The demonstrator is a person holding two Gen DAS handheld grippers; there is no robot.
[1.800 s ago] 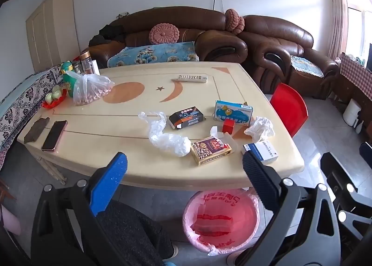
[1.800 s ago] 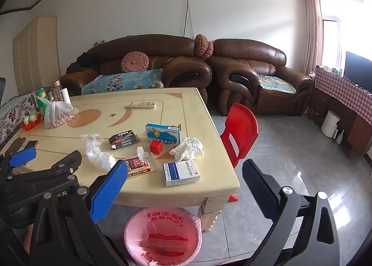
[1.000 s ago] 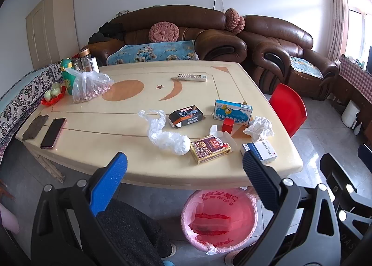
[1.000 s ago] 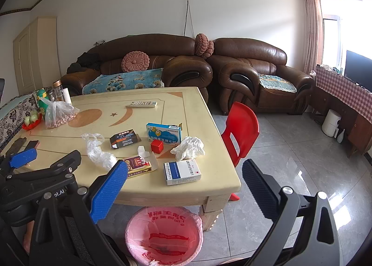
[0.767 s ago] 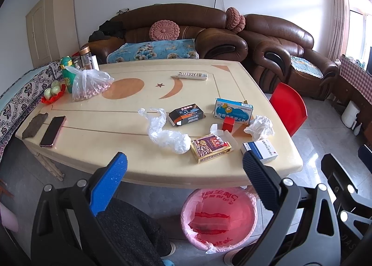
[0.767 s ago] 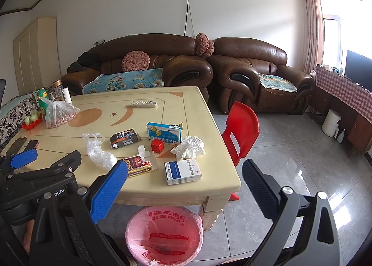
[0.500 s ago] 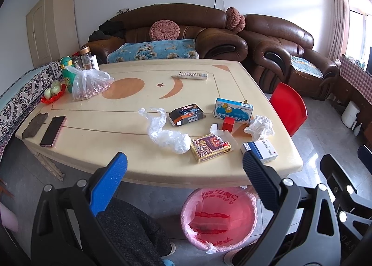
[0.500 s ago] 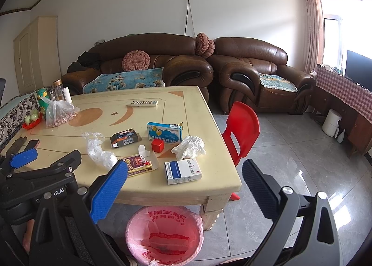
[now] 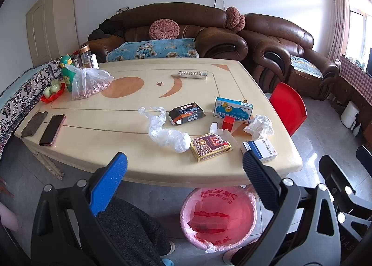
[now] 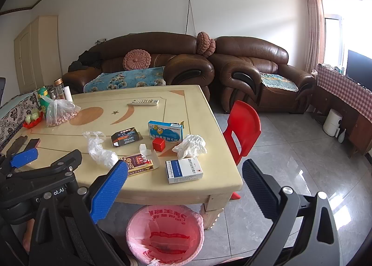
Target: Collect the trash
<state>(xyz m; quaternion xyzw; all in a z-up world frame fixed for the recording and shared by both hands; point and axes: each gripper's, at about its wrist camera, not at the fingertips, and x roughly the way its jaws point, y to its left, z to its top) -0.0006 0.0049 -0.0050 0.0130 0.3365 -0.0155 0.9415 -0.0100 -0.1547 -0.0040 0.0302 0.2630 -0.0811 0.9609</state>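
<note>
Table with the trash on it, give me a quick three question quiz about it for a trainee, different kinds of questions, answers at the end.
1. True or false: the pink-lined bin stands on the floor at the near edge of the table.
2. Which lies nearest the table's near right corner? A) white and blue box B) remote control C) phone
3. Fill in: the small red cube sits between the crumpled clear bag and the crumpled ______.

Key: 1 true. 2 A. 3 white paper.

Both the left hand-held gripper and the right hand-held gripper are open and empty, short of the table.
</note>
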